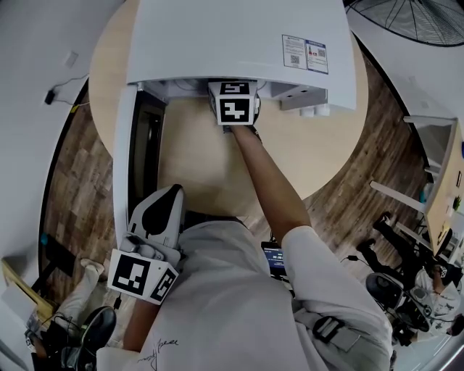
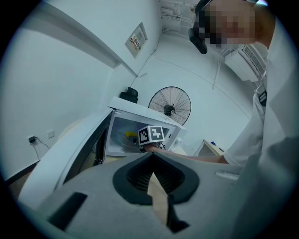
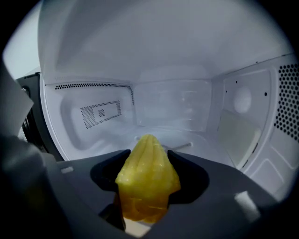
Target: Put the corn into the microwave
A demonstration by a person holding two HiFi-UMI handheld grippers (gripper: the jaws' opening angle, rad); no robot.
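A yellow corn cob [image 3: 147, 179] points tip-first into the white microwave's cavity [image 3: 168, 112], held just above the cavity floor. My right gripper [image 3: 148, 161] is shut on it, one jaw on each side. In the head view only that gripper's marker cube [image 1: 234, 103] shows at the microwave's [image 1: 239, 36] front opening; its jaws are hidden inside. The microwave door [image 1: 125, 159] stands swung open to the left. My left gripper [image 1: 172, 192] is held low by the person's body, shut with nothing in it. In the left gripper view the corn [image 2: 132, 136] shows yellow inside the microwave [image 2: 140, 112].
The microwave stands on a round wooden table [image 1: 319, 152]. A standing fan [image 1: 413, 18] is behind it at the right. Small white items [image 1: 315, 111] sit by the microwave's right front corner. Chairs and gear [image 1: 406, 282] crowd the wooden floor at right.
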